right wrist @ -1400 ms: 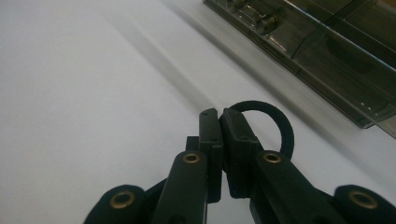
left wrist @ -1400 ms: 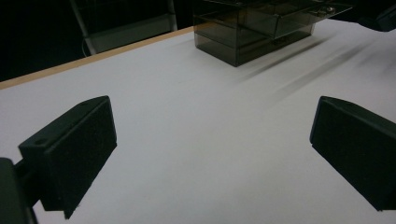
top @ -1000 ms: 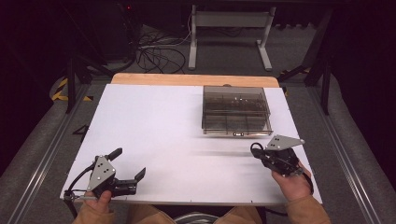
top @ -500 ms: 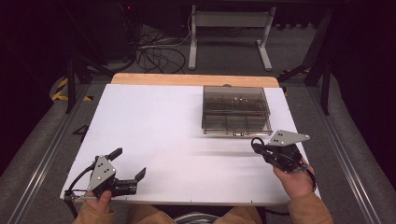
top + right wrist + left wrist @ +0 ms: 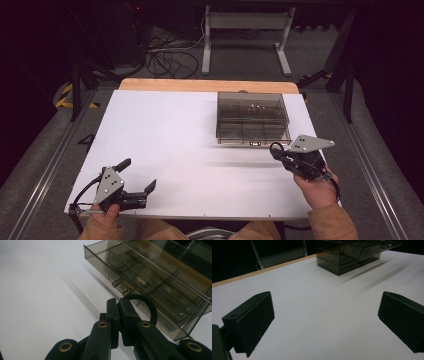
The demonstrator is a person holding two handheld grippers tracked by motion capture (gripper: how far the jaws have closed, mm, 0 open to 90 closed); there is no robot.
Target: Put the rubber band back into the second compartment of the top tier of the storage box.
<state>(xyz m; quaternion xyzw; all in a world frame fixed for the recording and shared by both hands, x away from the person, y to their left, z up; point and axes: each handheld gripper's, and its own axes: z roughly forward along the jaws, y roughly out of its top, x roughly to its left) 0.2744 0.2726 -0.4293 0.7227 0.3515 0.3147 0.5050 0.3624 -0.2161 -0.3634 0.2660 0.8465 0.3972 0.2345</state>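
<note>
Drawer box (image 5: 253, 119) sits on the counter (image 5: 170, 135); right claw (image 5: 274, 149), jaws together, hovers just beside its front; left claw (image 5: 137, 175), well apart from it, gapes wide.

The drawer box (image 5: 253, 119) is a low, smoke-tinted clear plastic organizer standing flat on the white table's far right part, near the wooden back edge. Its walls are see-through, showing thin partitions that split the inside into several compartments. In the right gripper view its drawer (image 5: 140, 282) stands pulled partly out from the case, with two small silver knobs (image 5: 121, 288) on the front panel. A black ring (image 5: 143, 305), looped and upright, sits just before those knobs, close to the drawer front.
</note>
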